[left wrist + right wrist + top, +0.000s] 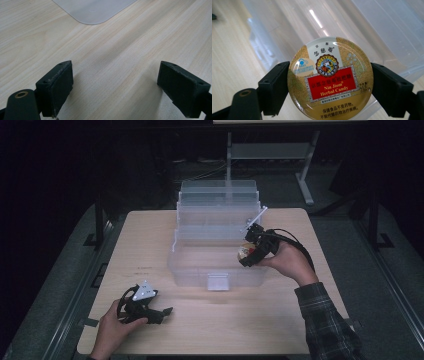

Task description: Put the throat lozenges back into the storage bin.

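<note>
Nearest, left gripper [159,312] rests idle on the table [210,330], jaws spread, empty. Farther, right gripper [248,251] pinches the candy tin [330,78] by its rim over the clear tiered box [216,237], probably to drop it in.

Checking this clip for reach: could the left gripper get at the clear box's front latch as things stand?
Probably yes: the left gripper is open and holds nothing, with bare table between it and the latch on the clear box.
</note>
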Demonstrator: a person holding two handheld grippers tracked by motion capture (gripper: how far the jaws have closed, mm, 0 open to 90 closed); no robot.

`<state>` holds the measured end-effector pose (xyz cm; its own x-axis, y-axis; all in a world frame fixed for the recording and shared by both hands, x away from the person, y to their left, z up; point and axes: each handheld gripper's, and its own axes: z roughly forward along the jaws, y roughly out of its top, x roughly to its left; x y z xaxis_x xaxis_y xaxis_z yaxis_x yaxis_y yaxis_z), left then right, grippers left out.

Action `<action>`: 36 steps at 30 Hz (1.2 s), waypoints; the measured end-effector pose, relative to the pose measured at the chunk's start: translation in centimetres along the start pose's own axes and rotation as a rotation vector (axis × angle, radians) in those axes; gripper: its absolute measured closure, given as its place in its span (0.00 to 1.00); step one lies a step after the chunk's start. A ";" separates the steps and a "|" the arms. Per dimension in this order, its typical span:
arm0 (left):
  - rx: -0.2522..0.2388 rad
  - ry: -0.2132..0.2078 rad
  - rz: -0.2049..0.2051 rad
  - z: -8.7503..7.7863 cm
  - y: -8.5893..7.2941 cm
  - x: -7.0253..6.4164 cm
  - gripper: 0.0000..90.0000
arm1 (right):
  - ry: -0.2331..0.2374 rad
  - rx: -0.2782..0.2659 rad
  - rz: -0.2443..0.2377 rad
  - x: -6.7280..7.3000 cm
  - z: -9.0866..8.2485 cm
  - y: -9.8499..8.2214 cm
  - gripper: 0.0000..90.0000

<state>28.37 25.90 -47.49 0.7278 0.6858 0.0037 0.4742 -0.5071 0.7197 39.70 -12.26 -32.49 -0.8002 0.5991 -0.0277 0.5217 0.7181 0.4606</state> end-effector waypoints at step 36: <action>0.003 -0.001 0.001 0.0 0.0 0.0 0.14 | -0.020 0.073 0.065 -2.1 2.6 -1.5 0.22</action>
<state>28.36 25.91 -47.48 0.7290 0.6846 0.0040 0.4748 -0.5097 0.7175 41.35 -13.64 -35.37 -0.7580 0.6520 -0.0180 0.5935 0.7008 0.3957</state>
